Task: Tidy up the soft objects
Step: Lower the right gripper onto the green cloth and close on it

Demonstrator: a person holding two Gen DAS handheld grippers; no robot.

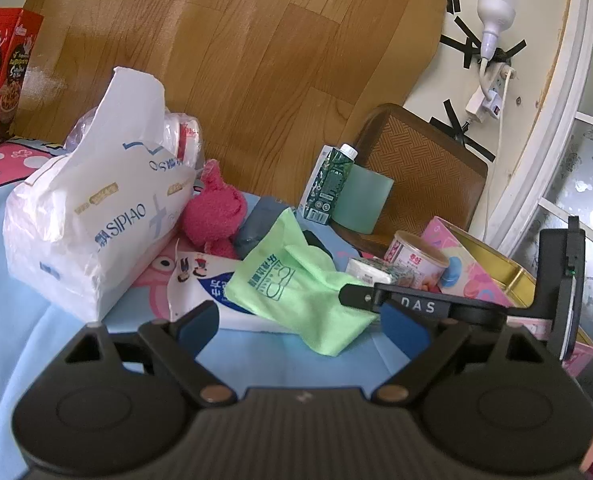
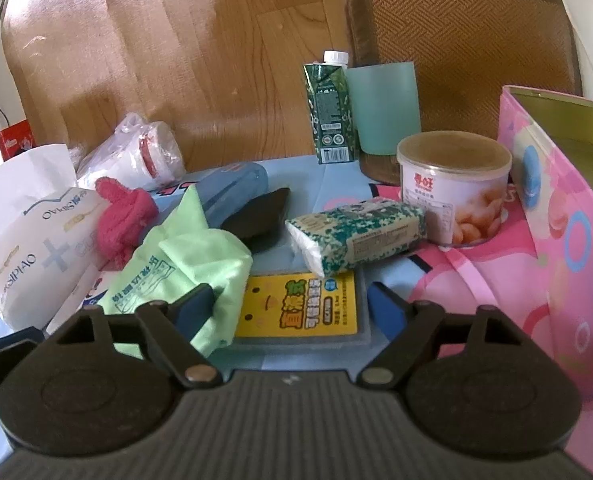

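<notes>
A light green cloth [image 1: 296, 280] [image 2: 184, 264] lies crumpled on the blue and pink sheet [image 1: 296, 364]. My left gripper [image 1: 302, 328] is open just short of the cloth's near edge. My right gripper [image 2: 292, 308] is open too; the cloth drapes against its left finger [image 2: 196, 306], and a yellow-labelled grey pack [image 2: 300, 304] lies between the jaws. A fuzzy pink sock [image 1: 212, 212] [image 2: 122, 216] rests beside a big white tissue pack [image 1: 92, 220] [image 2: 28, 248]. A small green-speckled tissue pack [image 2: 356, 236] lies further right.
A blue-grey pouch [image 2: 232, 192] and a black object [image 2: 260, 216] lie behind the cloth. A can [image 2: 454, 188], green carton [image 2: 328, 112], teal cup [image 2: 384, 108] and open pink tin [image 2: 556, 200] stand on the right. Bagged paper cups [image 2: 136, 160] lie at the left.
</notes>
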